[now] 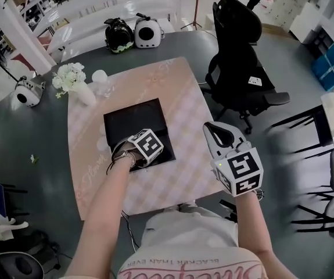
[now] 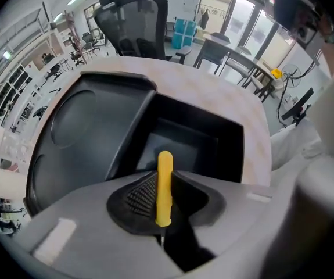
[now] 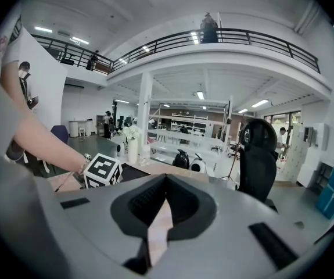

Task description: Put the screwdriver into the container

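Between the fingers [image 2: 139,195] of the left gripper [image 2: 163,178] sits the yellow screwdriver [image 2: 164,185], clamped by its handle. Its yellow end points down into the black container [image 2: 126,138], which lies just beyond the fingertips on the pink table [image 2: 254,127]. Off to the side, the right gripper [image 3: 165,179] hangs near the table's edge, its fingers [image 3: 139,201] together and empty.
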Tool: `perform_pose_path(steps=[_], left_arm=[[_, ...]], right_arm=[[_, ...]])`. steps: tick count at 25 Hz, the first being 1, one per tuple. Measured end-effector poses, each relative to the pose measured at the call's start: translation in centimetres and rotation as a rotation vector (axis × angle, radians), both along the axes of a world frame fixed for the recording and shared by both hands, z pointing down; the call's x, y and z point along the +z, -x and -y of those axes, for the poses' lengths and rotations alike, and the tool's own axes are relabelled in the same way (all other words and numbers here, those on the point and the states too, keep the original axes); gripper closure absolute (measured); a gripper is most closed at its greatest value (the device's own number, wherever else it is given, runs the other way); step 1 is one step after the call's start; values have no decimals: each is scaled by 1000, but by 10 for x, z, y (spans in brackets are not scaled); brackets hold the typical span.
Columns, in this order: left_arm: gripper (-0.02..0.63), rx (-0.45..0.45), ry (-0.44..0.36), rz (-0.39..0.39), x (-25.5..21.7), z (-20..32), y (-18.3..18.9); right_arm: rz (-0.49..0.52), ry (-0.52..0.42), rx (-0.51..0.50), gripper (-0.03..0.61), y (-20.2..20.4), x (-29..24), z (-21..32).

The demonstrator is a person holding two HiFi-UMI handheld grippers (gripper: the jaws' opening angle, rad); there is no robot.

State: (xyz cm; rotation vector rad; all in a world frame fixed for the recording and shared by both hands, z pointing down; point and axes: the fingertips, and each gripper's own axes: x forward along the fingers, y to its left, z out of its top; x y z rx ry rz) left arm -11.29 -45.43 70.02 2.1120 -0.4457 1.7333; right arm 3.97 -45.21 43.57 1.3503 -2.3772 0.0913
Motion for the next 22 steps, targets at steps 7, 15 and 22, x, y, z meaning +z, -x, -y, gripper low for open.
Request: perform_pose_path(steps=[7,15,22], left_arm=[[535,3,-24,23,10,-7,-3],[359,-57,-1,-37,-4,-17,0],[362,-188,-123,-259,-85,-14,0]], right_arm=[[-9,24,-10,574,-1,3,-7],[-14,13,-57,574,8,-1,-9],[-4,-6,-94,574,14,-9,-12]])
